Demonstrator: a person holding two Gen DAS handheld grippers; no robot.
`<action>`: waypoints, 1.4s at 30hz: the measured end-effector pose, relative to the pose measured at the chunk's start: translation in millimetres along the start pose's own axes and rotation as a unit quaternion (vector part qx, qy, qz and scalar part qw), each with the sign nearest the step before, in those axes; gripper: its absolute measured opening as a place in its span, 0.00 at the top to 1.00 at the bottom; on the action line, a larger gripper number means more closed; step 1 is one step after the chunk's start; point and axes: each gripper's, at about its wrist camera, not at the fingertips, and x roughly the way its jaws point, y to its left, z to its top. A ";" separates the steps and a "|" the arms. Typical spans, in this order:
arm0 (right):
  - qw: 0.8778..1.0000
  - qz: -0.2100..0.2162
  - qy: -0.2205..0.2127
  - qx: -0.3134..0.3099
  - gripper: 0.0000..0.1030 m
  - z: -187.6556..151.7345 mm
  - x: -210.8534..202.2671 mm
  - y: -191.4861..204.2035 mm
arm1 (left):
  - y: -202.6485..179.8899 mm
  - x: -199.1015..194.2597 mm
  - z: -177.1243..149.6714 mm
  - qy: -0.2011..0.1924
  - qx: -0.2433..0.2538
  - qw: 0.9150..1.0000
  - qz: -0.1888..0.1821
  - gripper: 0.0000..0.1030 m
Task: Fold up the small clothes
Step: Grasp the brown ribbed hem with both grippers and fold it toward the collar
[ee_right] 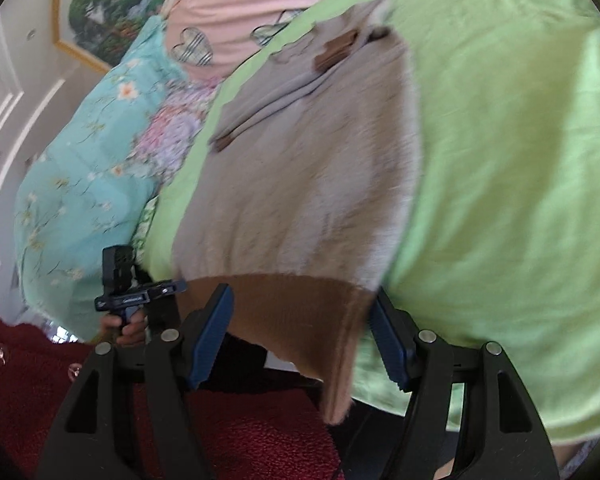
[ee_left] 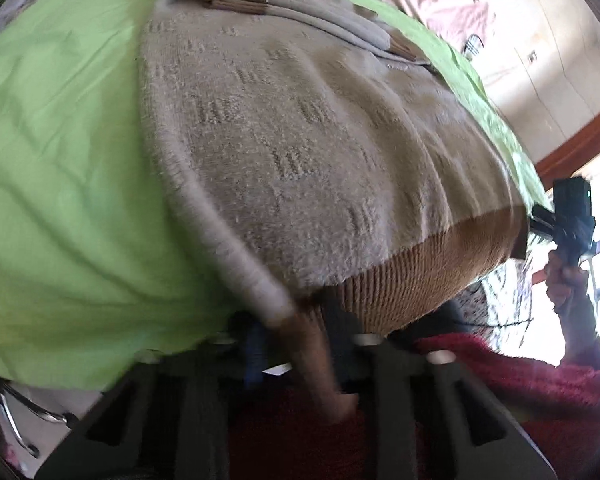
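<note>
Beige knitted sweater (ee_left: 300,128) spread flat on green sheet (ee_left: 60,160), brown ribbed hem (ee_right: 292,312) at near edge, hanging slightly over it. Sleeves folded across upper part, brown cuffs (ee_left: 236,4) showing. Left gripper (ee_left: 312,320) clamped together on left hem corner, a fold of brown rib pinched between dark fingers and trailing downward (much blurred). Right gripper (ee_right: 300,332) apart, blue pads (ee_right: 210,336) either side of right hem corner, not pressing on it. Left tool seen from right wrist view, small white lettering on its black body, too blurred to read. Pink heart-patterned bedding (ee_right: 236,4) and turquoise floral quilt (ee_right: 84,168) beyond sheet. Red fuzzy sleeve (ee_left: 540,376) low in both views.
</note>
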 end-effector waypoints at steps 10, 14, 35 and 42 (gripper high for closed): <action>0.999 0.041 -0.035 0.007 0.93 0.9 -23.9 -4.2 | 8.4 -52.9 1.9 -0.091 0.002 0.994 -0.063 0.95; 0.994 0.073 -0.077 0.004 0.93 21.2 -34.1 0.1 | 22.3 -83.1 24.5 -0.151 -0.033 0.984 -0.089 0.95; 0.978 0.071 -0.197 0.000 0.93 248.8 18.1 3.3 | 64.8 -82.7 236.3 -0.295 -0.053 0.951 -0.071 0.95; 0.981 0.026 -0.190 0.031 0.93 300.4 61.1 -25.1 | 100.3 -42.5 291.1 -0.272 -0.092 0.956 -0.062 0.95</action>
